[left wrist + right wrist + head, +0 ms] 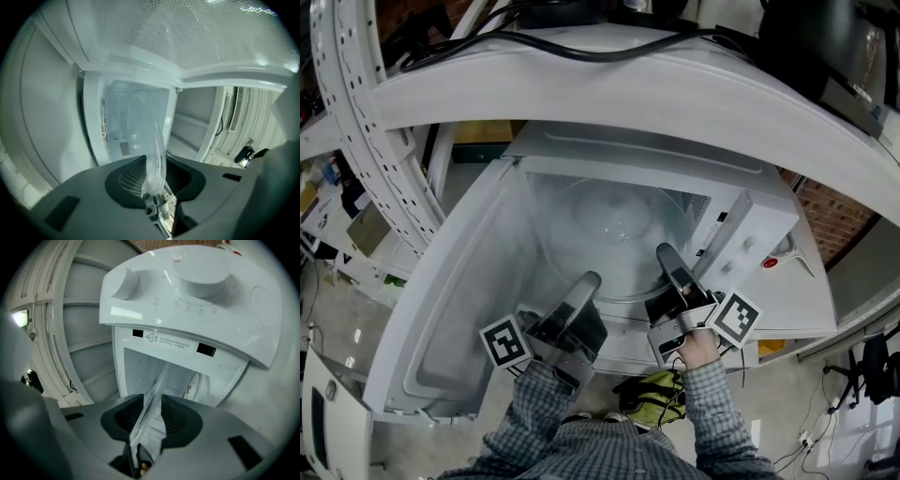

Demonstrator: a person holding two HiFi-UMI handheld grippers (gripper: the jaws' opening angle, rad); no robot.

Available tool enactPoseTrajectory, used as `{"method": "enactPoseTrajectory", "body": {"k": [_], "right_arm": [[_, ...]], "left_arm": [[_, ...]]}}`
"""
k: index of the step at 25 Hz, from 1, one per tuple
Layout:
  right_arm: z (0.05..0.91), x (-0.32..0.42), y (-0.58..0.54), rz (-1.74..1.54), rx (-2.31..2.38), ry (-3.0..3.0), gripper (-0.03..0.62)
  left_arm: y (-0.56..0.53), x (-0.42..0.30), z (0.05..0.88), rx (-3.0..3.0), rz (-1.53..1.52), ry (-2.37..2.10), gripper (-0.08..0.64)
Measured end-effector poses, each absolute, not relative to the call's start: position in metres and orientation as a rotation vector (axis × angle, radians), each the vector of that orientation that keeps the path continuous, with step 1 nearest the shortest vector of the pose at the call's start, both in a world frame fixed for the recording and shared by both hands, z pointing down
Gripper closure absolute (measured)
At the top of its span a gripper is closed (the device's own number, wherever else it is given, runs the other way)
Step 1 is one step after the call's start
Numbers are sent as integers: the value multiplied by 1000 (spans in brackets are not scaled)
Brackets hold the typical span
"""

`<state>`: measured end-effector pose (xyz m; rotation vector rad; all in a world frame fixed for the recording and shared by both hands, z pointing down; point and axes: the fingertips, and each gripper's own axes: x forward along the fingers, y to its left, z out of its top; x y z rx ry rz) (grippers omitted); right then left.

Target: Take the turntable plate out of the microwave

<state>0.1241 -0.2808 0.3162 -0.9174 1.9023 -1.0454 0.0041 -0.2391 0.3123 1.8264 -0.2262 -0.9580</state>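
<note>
The clear glass turntable plate (614,230) lies inside the open white microwave (750,230). Both grippers reach in at its front rim. My left gripper (589,281) holds the rim at the front left. In the left gripper view the plate's edge (153,136) stands on end between the dark pads (133,176), gripped by the left gripper (154,180). My right gripper (666,255) holds the rim at the front right. In the right gripper view the plate's edge (157,390) runs between the pads of the right gripper (151,416), which have closed onto it.
The microwave door (441,319) hangs open to the left. The control panel with two knobs (201,277) and a red button (769,263) lies right of the cavity. A white shelf with a black cable (581,52) hangs overhead. A perforated rack post (347,122) stands at left.
</note>
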Motion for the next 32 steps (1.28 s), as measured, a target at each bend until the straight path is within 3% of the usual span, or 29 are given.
{"method": "enactPoseTrajectory", "body": {"k": [32], "right_arm": [[340,118,-163,-971,-1042,1847,477]], "left_arm": [[-137,-7,335,1878,-844,-114,457]]}}
